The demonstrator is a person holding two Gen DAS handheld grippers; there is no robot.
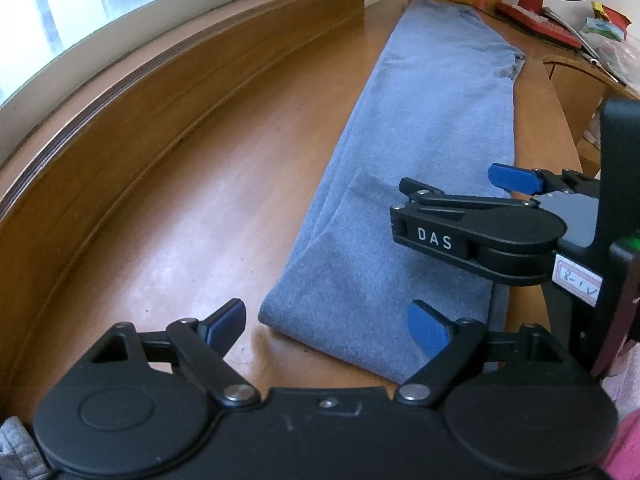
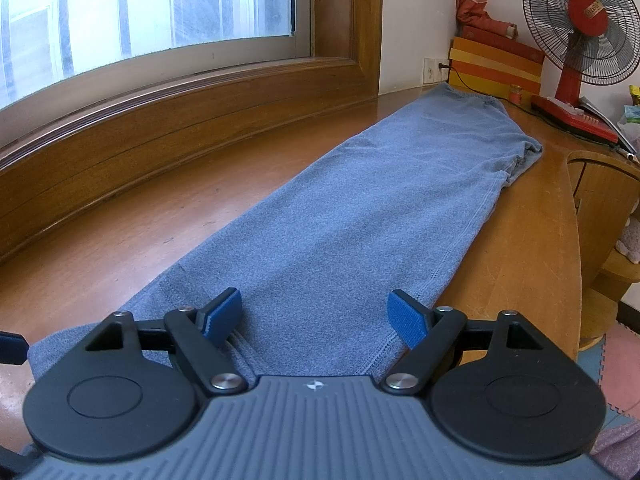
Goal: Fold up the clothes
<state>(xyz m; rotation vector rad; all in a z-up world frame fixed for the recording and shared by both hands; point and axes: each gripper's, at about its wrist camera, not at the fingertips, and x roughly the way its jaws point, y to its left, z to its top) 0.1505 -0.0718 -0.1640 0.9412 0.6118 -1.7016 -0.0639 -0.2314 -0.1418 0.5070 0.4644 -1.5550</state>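
Black linkage arms and round pivot housings of the left claw (image 1: 326, 330) fill the bottom of the left wrist view; its two blue-padded fingers (image 1: 426, 330) stand spread wide with nothing pinched between them. Both pads hang above the near end of the long blue-grey knitted garment (image 1: 420, 128), the left pad over bare wood just beside the cloth's edge, the right pad over the cloth itself.

Entering from the right side of that same view, the right claw (image 2: 314, 316) hangs over the near part of the garment, turned side-on. In its own view its blue ribbed pads are likewise spread apart, gripping nothing, with the garment's stitched near hem lying below and between them. Whether either claw touches the cloth cannot be told.

The garment lies flat as a narrow folded strip along the glossy brown wooden bench (image 2: 120, 216), running from the claws to the far end near the white wall. Its far end is bunched and slightly rumpled.

A wooden-framed window (image 2: 160, 8) runs along the left side. A red table fan (image 2: 580, 40) stands at the far right corner, well apart from the claws.
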